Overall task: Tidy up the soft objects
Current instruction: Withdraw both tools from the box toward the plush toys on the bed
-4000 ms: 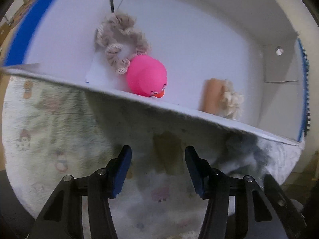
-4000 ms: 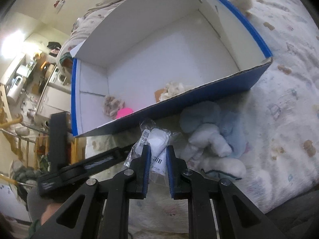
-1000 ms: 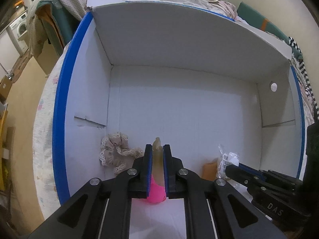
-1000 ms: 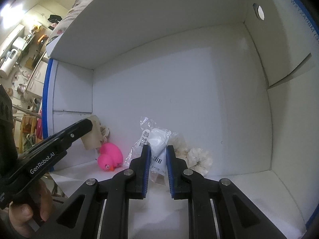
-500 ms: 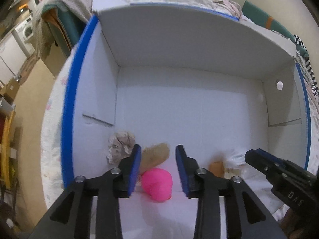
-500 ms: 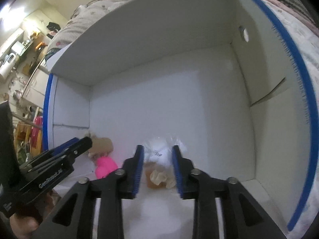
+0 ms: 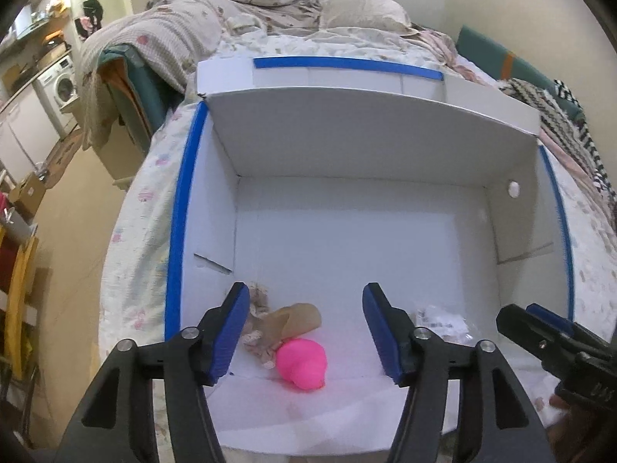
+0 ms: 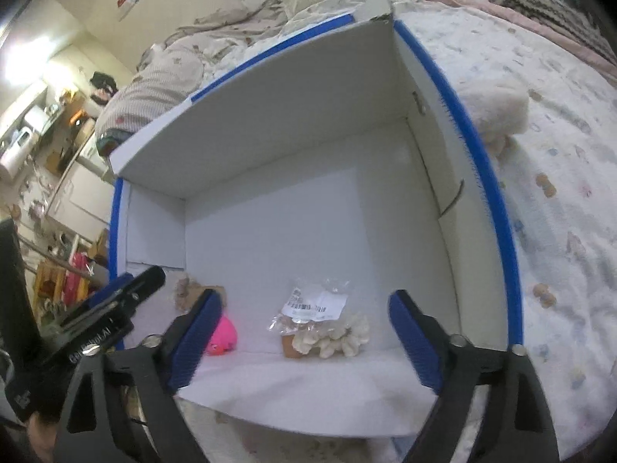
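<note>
The soft things lay in the white box (image 7: 385, 146) on the bed (image 8: 559, 177). A tan pouch (image 7: 299, 318) sat on the box floor between the fingers of the left gripper (image 7: 304, 337), just past the tips, touching nothing blue. A second ago those fingers pinched it; now they were opening and empty. A pink duck (image 7: 302, 362) and a frilly scrunchie (image 7: 256, 314) lay beside it. The right gripper (image 8: 304, 337) was opening too — its fingers spread wide with the clear packet (image 8: 312, 303) lying loose between them, on top of a cream scrunchie (image 8: 335, 337). Both things had just been let go, so two more soft things were put away. A fluffy toy (image 8: 497, 112) waited outside the box — probably next.
</note>
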The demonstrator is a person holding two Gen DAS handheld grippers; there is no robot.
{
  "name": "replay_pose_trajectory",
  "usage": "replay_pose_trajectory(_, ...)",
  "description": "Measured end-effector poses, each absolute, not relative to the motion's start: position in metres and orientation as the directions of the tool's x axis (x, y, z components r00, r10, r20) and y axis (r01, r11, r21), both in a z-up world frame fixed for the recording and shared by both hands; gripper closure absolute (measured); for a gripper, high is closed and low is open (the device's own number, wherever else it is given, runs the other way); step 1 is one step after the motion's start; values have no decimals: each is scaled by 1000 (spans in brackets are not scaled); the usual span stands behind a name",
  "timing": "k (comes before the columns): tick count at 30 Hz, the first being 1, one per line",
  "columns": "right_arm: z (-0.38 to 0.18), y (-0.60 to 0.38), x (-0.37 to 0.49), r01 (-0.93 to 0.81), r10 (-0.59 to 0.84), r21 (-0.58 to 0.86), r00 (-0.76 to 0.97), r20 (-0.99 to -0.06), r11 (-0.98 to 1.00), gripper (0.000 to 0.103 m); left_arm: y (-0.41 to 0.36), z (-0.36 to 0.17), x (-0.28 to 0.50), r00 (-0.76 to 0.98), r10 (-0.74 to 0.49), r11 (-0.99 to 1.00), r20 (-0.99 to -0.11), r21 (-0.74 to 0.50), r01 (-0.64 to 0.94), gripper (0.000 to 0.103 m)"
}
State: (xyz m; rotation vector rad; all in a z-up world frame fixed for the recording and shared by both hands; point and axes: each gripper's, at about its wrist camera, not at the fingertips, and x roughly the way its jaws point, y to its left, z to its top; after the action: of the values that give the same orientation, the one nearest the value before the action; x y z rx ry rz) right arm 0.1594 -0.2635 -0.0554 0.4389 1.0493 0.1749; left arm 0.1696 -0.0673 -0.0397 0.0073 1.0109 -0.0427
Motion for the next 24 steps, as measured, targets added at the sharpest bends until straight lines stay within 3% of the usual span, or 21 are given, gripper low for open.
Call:
replay_pose_trajectory(9,-40,-257,150,54,331,412,505,-797,909,0,-77,-29,147,540,-47,995,-840,11,104,42)
replay_pose_trajectory(15,-28,-247,138,32,335,407,508,-793,913,0,-73,-23,130,547,40,995,-836,85,58,39)
replay_pose_trajectory(19,-19,-256,128,39,317,391,513,-798,920,0,-64,-13,120,536,-13,998,-844,18,52,37)
replay_pose_trajectory(24,-18,-288,109,114,328,436,499,-802,893,0,-55,-3,109,557,-13,998,-831,26,63,36)
